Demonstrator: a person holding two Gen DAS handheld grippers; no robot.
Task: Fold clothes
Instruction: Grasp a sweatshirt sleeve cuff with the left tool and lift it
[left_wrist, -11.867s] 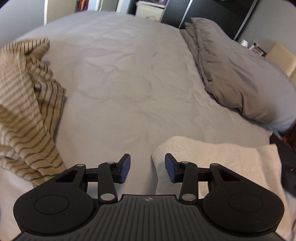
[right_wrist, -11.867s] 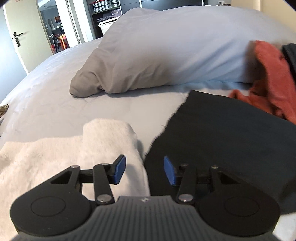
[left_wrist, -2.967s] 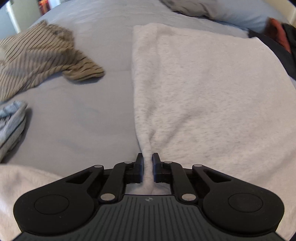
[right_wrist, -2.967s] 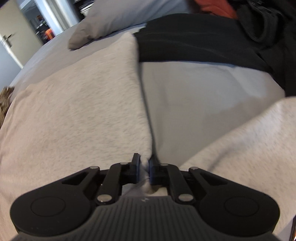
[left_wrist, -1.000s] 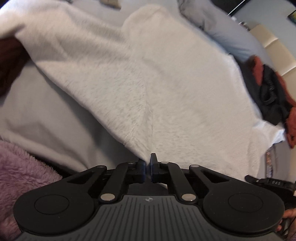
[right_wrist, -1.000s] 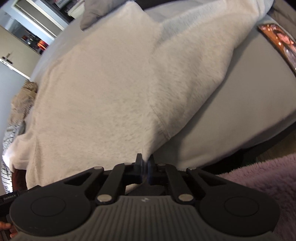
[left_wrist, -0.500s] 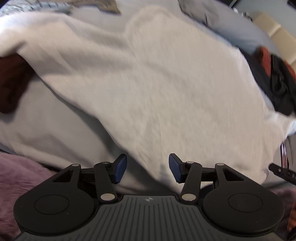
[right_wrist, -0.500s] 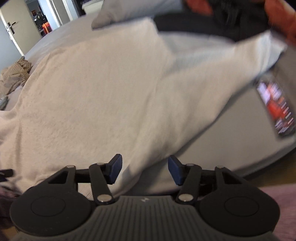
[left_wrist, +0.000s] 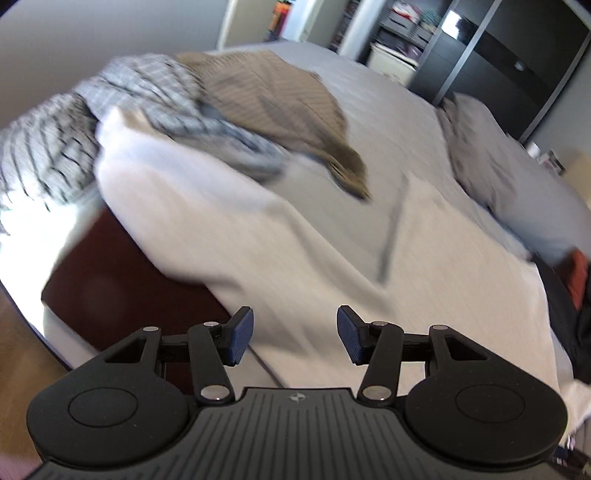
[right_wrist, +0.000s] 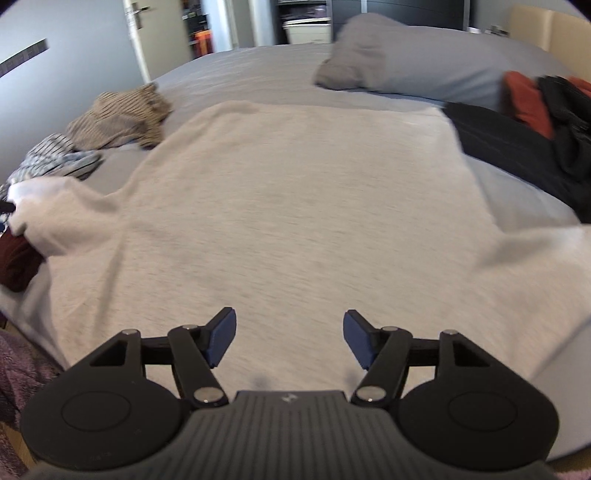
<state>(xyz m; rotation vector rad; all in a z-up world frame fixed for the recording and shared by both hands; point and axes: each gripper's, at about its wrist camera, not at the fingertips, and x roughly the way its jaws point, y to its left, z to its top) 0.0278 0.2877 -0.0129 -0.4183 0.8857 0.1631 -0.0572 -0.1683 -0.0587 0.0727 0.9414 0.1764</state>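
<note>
The left gripper (left_wrist: 295, 338) and the right gripper (right_wrist: 289, 339) look alike: matte black plastic, each with a ribbed centre plate bearing a small emblem, flanked by two round housings with a shallow disc on top. Angular black link arms turn on silver pivot screws. The fingers (left_wrist: 240, 332) carry textured dark-blue pads (right_wrist: 356, 338).

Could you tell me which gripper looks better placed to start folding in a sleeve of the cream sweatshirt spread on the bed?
Probably the left gripper: its open fingers hang just beside the cream sweatshirt's sleeve draped over the bed edge. The right gripper, jaws opening and empty, faces the garment's middle.
</note>
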